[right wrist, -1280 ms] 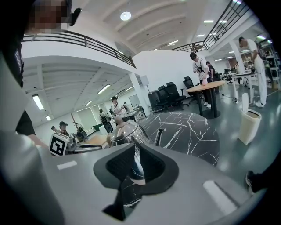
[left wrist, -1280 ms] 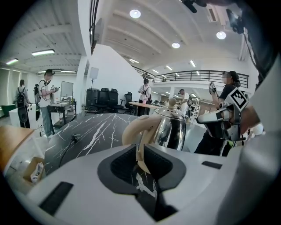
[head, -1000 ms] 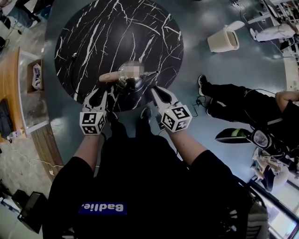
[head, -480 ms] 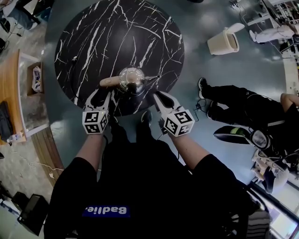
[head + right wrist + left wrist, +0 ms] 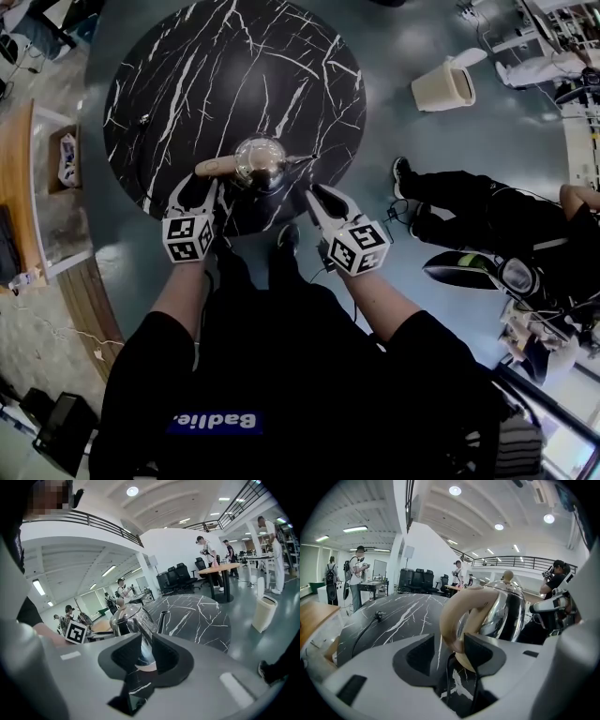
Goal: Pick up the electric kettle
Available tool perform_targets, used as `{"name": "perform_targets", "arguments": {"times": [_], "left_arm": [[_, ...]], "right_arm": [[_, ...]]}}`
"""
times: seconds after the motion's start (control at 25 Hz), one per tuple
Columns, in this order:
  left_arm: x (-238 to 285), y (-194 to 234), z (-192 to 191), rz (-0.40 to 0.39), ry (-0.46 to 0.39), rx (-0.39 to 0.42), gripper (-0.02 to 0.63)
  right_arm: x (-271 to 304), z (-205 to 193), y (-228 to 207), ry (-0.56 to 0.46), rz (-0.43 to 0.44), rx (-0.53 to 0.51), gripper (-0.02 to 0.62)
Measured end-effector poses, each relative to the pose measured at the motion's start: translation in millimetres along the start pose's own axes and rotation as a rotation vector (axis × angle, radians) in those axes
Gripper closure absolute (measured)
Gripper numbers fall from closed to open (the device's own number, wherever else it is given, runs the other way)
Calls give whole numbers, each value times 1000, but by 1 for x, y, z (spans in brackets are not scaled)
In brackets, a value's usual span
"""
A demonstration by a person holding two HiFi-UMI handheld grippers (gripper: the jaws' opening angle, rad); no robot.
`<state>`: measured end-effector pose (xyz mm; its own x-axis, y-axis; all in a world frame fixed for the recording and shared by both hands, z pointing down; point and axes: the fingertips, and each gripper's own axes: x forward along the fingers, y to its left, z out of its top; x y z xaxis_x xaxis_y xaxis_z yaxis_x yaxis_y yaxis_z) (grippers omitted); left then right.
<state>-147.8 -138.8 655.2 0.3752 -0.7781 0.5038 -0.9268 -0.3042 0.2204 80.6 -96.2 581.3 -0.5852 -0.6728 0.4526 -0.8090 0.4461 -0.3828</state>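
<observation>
Kettle (image 5: 260,161), steel, tan handle (image 5: 457,616): not yet lifted. Left gripper (image 5: 199,187): jaws have just been opening and are now spread around the handle, not pinching it. Right gripper (image 5: 321,197): jaws also just opening, apart, kettle body ahead. Kettle stands at the near edge of the black table (image 5: 234,56). Grasp apparently still to come.

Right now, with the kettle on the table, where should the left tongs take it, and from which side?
The beige loop handle of the kettle. It juts sideways toward the left tongs, opposite the spout, and is slim; the round steel body looks too wide. Come from that side: the jaws have just been opening, with the handle at their gap, not yet pressed.
</observation>
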Motion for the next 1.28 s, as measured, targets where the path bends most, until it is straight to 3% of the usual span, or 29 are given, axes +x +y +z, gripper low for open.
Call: {"name": "perform_targets", "arguments": {"times": [0.88, 1.28], "left_arm": [[20, -1, 23, -5, -35, 53, 425], [24, -2, 29, -4, -56, 56, 425]], "right_arm": [[5, -8, -7, 31, 7, 10, 517], [19, 0, -18, -4, -10, 49, 509]]}}
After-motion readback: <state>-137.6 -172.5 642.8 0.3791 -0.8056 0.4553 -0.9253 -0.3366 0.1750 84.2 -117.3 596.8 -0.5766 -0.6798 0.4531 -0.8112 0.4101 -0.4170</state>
